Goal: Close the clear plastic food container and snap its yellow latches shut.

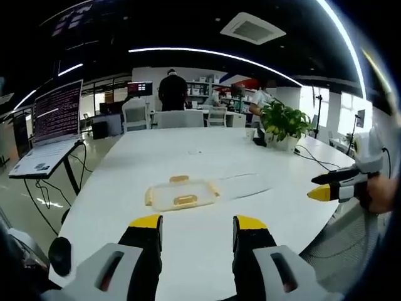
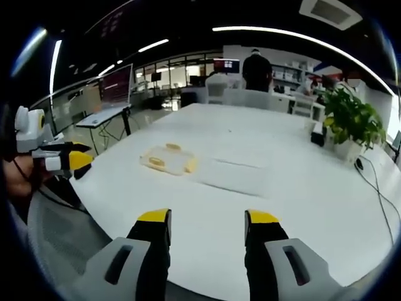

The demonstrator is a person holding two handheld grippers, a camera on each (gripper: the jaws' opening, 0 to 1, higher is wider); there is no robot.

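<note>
An open-plan office under a dark ceiling lit by long curved light strips (image 1: 213, 55), with a square ceiling vent (image 1: 252, 28). A large white oval table (image 1: 188, 251) holds a leafy green potted plant (image 1: 283, 122). An open laptop (image 1: 53, 122) sits on a stand; a person in black (image 1: 172, 89) stands among white chairs (image 1: 135, 115).

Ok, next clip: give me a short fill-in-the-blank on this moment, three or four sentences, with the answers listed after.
1. The clear container lies on the ____ table.
2. Its latches are coloured ____.
3. The left gripper and right gripper both have their jaws ____, holding nothing.
4. At the table's far side stands a potted ____ beside a cable.

Answers: white; yellow; open; plant
</note>
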